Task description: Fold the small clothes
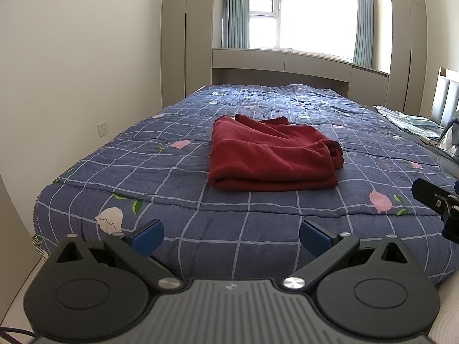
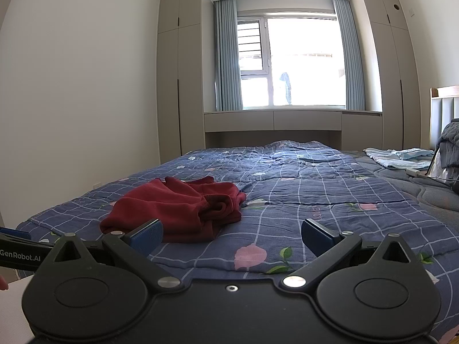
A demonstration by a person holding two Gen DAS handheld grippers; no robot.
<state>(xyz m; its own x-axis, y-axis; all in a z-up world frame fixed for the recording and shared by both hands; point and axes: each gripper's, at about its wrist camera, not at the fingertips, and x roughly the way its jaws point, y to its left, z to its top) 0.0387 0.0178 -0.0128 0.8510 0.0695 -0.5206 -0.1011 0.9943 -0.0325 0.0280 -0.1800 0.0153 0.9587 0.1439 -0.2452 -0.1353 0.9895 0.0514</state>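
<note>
A dark red garment (image 1: 269, 157) lies folded over in a loose stack on the blue checked quilt (image 1: 172, 177) of the bed. It also shows in the right wrist view (image 2: 178, 209), to the left of centre. My left gripper (image 1: 231, 238) is open and empty, held back at the bed's near edge, well short of the garment. My right gripper (image 2: 232, 236) is open and empty, over the quilt's near edge, right of the garment. Part of the right gripper's body (image 1: 439, 203) shows at the right edge of the left wrist view.
Light blue clothes (image 2: 398, 156) lie at the far right of the bed near a grey headboard (image 2: 444, 120). A wall (image 1: 71, 71) runs along the bed's left side. Cabinets and a window (image 2: 292, 63) stand behind the bed.
</note>
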